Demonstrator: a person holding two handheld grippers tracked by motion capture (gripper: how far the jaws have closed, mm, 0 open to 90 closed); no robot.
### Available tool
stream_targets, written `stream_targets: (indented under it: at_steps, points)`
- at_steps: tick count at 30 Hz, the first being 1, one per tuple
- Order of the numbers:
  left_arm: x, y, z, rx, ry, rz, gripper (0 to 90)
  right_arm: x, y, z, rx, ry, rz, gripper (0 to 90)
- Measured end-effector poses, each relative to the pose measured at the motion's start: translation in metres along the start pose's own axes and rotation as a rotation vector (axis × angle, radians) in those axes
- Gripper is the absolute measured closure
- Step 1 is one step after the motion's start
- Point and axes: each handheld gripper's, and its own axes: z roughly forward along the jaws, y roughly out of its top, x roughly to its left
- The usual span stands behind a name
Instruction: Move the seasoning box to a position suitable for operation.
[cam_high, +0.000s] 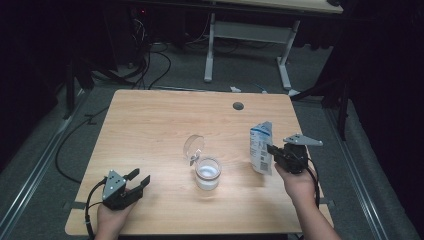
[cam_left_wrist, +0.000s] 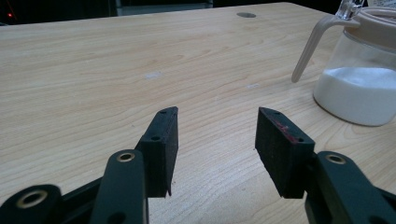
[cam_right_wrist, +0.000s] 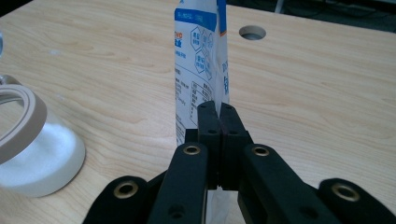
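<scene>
Pale wood grain runs across the worktop (cam_high: 150, 125), which has a round cable hole (cam_high: 238, 106) near its far edge. The right hand-held gripper (cam_high: 271, 148) has its jaws pressed together on the edge of a white and blue printed pouch (cam_high: 261, 146), which stands upright just in front of the jaws with its bottom at or near the wood. From the right gripper view the pouch (cam_right_wrist: 201, 60) rises straight up from the closed jaws, and the cable hole (cam_right_wrist: 252, 32) lies beyond it.

To the left of that hand-held gripper, near the middle of the worktop, sits a clear glass jar (cam_high: 207, 173) with white powder in its lower part and its hinged lid (cam_high: 193, 146) tipped open.

The left hand-held gripper (cam_high: 139, 178) rests near the front left corner, jaws spread apart with nothing between them. In its own view the jar (cam_left_wrist: 357, 79) stands ahead and to the right, well apart from the black pads (cam_left_wrist: 164, 140).
</scene>
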Motion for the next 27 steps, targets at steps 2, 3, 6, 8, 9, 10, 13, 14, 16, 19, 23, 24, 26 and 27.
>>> stream_targets:
  at_steps: [2, 3, 6, 8, 9, 10, 13, 14, 16, 19, 23, 24, 26, 27]
  points:
    - [0.0, 0.0, -0.001, 0.001, 0.002, -0.003, 50.8, -0.001, -0.003, -0.001, -0.019, 0.001, -0.003, 90.0]
    - [0.0, 0.0, -0.001, 0.001, 0.002, -0.003, 51.0, -0.001, -0.003, -0.001, -0.019, 0.001, -0.003, 90.0]
    - [0.0, -0.001, -0.003, 0.001, 0.004, -0.012, 51.0, -0.004, -0.011, -0.001, -0.072, 0.009, 0.027, 90.0]
    - [0.001, -0.001, -0.004, -0.004, 0.011, -0.011, 51.0, -0.003, -0.015, -0.002, -0.096, 0.007, 0.016, 90.0]
    - [0.001, -0.001, -0.005, -0.013, 0.01, -0.015, 51.0, -0.003, -0.015, -0.002, -0.096, 0.007, 0.016, 90.0]
    - [0.002, -0.002, -0.007, -0.023, 0.008, -0.016, 50.7, -0.001, -0.019, -0.003, -0.121, 0.012, 0.01, 90.0]
    - [0.004, -0.002, -0.008, -0.026, 0.011, -0.01, 50.5, 0.001, -0.026, -0.003, -0.162, 0.019, 0.012, 90.0]
    - [0.005, -0.003, -0.009, -0.028, 0.016, -0.013, 50.5, 0.001, -0.028, -0.002, -0.177, 0.019, 0.012, 90.0]
    - [0.005, -0.003, -0.009, -0.028, 0.025, -0.012, 50.4, 0.002, -0.032, -0.001, -0.201, 0.024, 0.022, 90.0]
    - [0.005, -0.003, -0.009, -0.026, 0.032, -0.009, 50.4, 0.003, -0.036, 0.0, -0.224, 0.025, 0.028, 90.0]
    - [0.005, -0.004, -0.012, -0.031, 0.048, -0.01, 49.9, 0.004, -0.042, 0.004, -0.263, 0.026, 0.039, 90.0]
    - [0.005, -0.004, -0.013, -0.032, 0.051, -0.015, 49.8, 0.005, -0.043, 0.004, -0.267, 0.026, 0.036, 90.0]
    - [0.006, -0.005, -0.014, -0.034, 0.05, -0.019, 49.6, 0.005, -0.044, 0.004, -0.274, 0.027, 0.034, 90.0]
    - [0.006, -0.006, -0.015, -0.035, 0.051, -0.023, 49.4, 0.004, -0.047, 0.002, -0.305, 0.027, 0.042, 90.0]
